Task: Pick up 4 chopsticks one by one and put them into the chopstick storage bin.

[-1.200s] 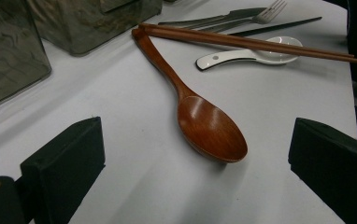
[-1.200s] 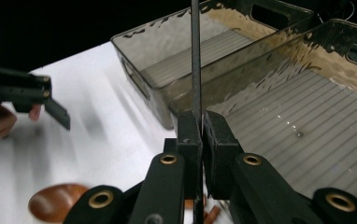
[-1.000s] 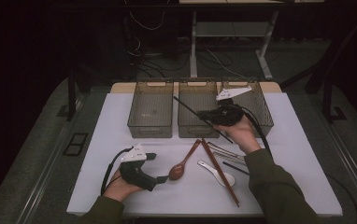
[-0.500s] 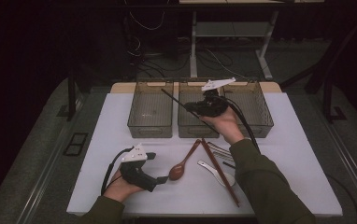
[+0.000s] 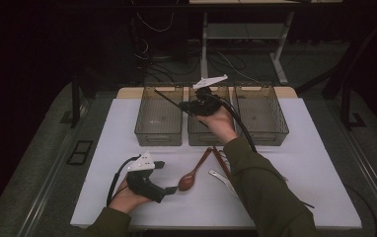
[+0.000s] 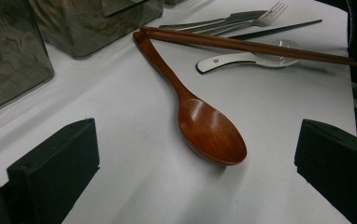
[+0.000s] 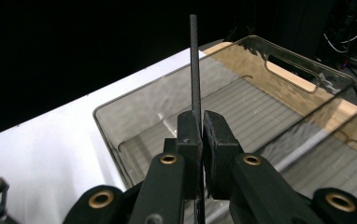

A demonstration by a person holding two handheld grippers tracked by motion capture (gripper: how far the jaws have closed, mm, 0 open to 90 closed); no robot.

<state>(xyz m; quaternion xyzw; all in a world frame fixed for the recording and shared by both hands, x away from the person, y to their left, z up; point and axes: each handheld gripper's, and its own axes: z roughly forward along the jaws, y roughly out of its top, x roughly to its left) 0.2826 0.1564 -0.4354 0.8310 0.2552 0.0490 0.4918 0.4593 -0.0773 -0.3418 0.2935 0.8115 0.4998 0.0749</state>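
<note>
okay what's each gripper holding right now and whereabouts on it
The right gripper is shut on a black chopstick, clamped partway along its shaft above the left bin. The left gripper is open, holding nothing.

White desk [image 5: 315,163], three clear bins [image 5: 159,118] in a row at its far edge, wooden spoon [image 5: 192,174], brown chopsticks [image 6: 242,45], white spoon [image 6: 246,59], fork [image 6: 232,21] near the middle.

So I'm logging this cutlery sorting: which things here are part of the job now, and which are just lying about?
In the job:
- right tool, shut on a black chopstick
- left bin, below it

Lying about:
- wooden spoon
- brown chopsticks
- white spoon
- fork
- left tool, open near the wooden spoon
</note>
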